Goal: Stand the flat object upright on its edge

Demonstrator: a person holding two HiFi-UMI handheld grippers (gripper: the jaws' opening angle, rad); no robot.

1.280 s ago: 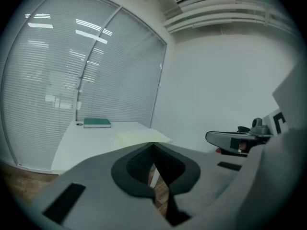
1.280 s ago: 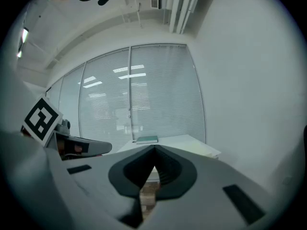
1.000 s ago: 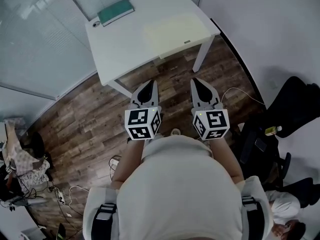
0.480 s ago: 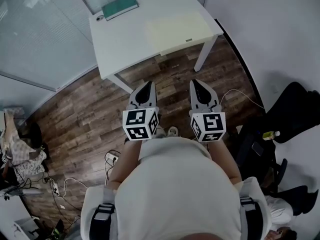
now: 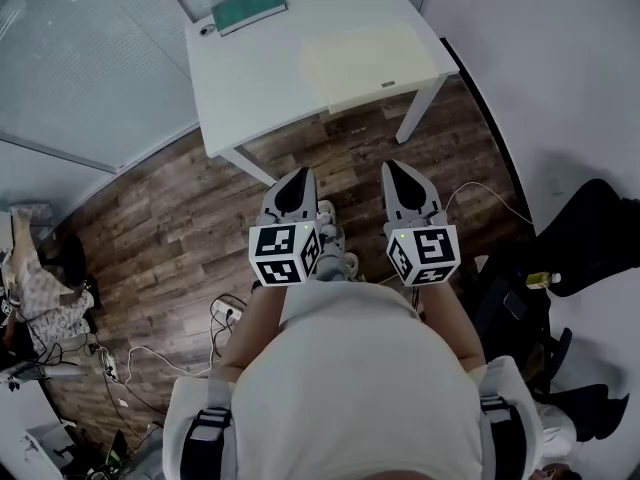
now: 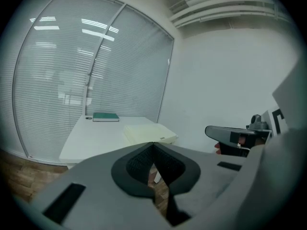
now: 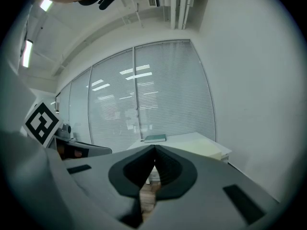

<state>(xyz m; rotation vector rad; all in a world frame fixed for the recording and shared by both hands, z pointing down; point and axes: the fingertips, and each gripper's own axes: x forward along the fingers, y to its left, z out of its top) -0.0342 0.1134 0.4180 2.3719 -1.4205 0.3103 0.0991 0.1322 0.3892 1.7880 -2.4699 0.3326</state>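
A green book (image 5: 249,8) lies flat at the far left corner of the white table (image 5: 270,78); it also shows in the left gripper view as the book (image 6: 105,117) and in the right gripper view as the book (image 7: 155,138). Both grippers hang over the wooden floor, well short of the table. My left gripper (image 5: 296,175) is shut with nothing in it, tips together (image 6: 153,143). My right gripper (image 5: 391,166) is shut and empty too (image 7: 154,147).
A pale yellow mat (image 5: 378,60) covers the table's right part. A glass wall with blinds (image 5: 70,58) runs on the left, a white wall on the right. A black chair and bags (image 5: 580,238) stand at right. Cables and a power strip (image 5: 225,315) lie on the floor.
The view has shifted slightly, so the table sits a little higher and further right in the picture. Both grippers stay shut, side by side, over the floor.
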